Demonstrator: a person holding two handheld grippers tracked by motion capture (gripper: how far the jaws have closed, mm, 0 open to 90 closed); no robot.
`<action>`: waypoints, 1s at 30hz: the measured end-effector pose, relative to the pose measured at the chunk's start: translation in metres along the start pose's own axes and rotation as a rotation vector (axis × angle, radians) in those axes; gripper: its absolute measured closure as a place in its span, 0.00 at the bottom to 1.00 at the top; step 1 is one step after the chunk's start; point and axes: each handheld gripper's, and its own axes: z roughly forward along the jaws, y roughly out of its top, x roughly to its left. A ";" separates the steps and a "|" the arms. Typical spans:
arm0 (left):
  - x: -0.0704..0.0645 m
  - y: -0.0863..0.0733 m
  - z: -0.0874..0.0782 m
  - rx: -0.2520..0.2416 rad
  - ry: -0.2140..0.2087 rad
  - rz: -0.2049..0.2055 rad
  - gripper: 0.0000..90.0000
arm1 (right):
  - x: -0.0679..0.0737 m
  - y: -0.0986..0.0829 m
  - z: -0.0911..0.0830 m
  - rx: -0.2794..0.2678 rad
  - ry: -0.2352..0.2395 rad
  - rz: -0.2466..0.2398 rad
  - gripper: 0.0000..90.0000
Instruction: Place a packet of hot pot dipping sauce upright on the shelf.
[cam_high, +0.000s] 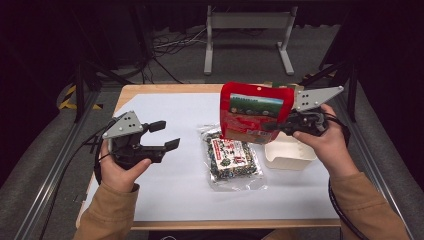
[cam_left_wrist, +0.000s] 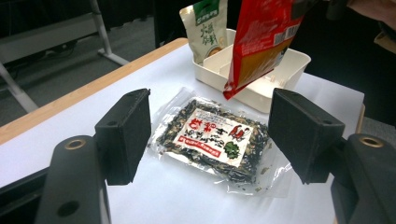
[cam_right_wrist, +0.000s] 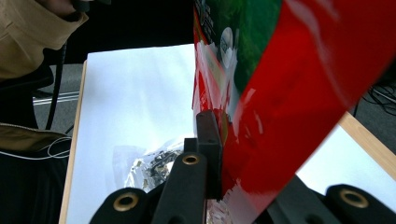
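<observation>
A red snack bag (cam_high: 254, 112) with a green picture hangs upright in the air, my right gripper (cam_high: 278, 126) shut on its lower edge. In the right gripper view the red bag (cam_right_wrist: 289, 93) stands pinched between the jaws. A clear packet of dark dried food (cam_high: 231, 156) with a red and white label lies flat on the white sheet. My left gripper (cam_high: 165, 136) hovers open to the packet's left, nothing between its jaws. Seen from the left gripper, the packet (cam_left_wrist: 215, 140) lies ahead between the open jaws, with the red bag (cam_left_wrist: 261, 42) hanging beyond.
A white tray (cam_high: 289, 154) sits under and behind the red bag at the right. A pale pouch (cam_left_wrist: 205, 28) with green print stands in the white tray (cam_left_wrist: 289, 70). The wooden table (cam_high: 165, 89) carries a white sheet (cam_high: 170, 185). A metal stand (cam_high: 247, 30) is on the floor beyond.
</observation>
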 end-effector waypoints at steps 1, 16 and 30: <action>0.002 -0.001 0.000 0.003 0.004 -0.002 0.34 | -0.001 0.000 -0.001 0.001 -0.002 0.000 0.97; 0.022 -0.013 0.001 0.010 0.026 -0.035 0.33 | -0.032 -0.003 -0.026 0.025 -0.067 0.063 0.97; 0.037 -0.025 0.004 -0.010 0.040 -0.029 0.33 | -0.059 -0.010 -0.043 0.043 -0.124 0.086 0.97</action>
